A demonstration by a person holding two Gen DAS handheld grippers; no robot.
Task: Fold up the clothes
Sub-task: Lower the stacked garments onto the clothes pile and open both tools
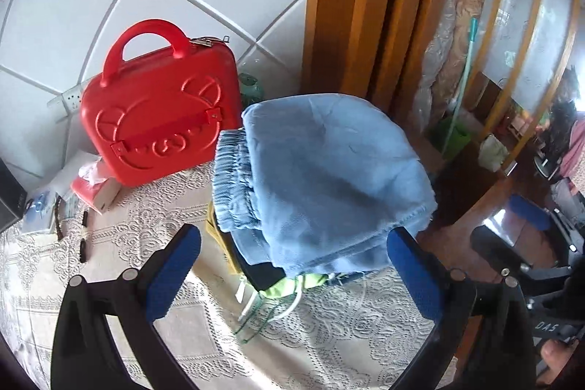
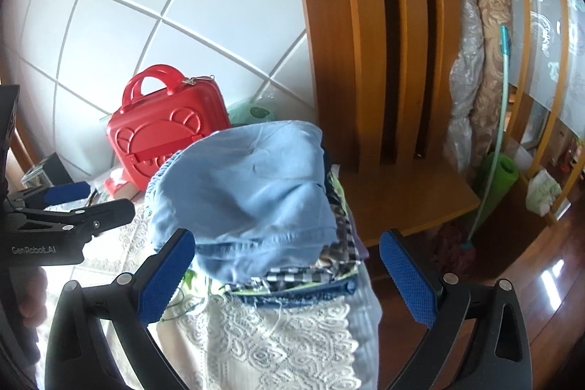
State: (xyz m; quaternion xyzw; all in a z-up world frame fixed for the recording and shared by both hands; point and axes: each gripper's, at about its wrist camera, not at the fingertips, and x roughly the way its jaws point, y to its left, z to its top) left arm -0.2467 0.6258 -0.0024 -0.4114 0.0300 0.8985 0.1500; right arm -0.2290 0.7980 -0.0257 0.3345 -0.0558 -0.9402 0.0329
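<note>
Shorts (image 1: 321, 170) sit folded atop the clothes pile (image 2: 310, 275) beside the red case (image 1: 161, 119); both grippers (image 1: 292, 276) (image 2: 287, 284) gape wide, empty, so square edges gently.

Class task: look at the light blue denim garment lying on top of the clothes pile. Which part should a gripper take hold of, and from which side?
Grip the stitched hem of the blue denim garment, coming from the near side, where the right gripper waits open. That edge overhangs the clothes pile, so a finger could probably slip under it. The elastic waistband is bunched thick, likely harder to pinch.
</note>
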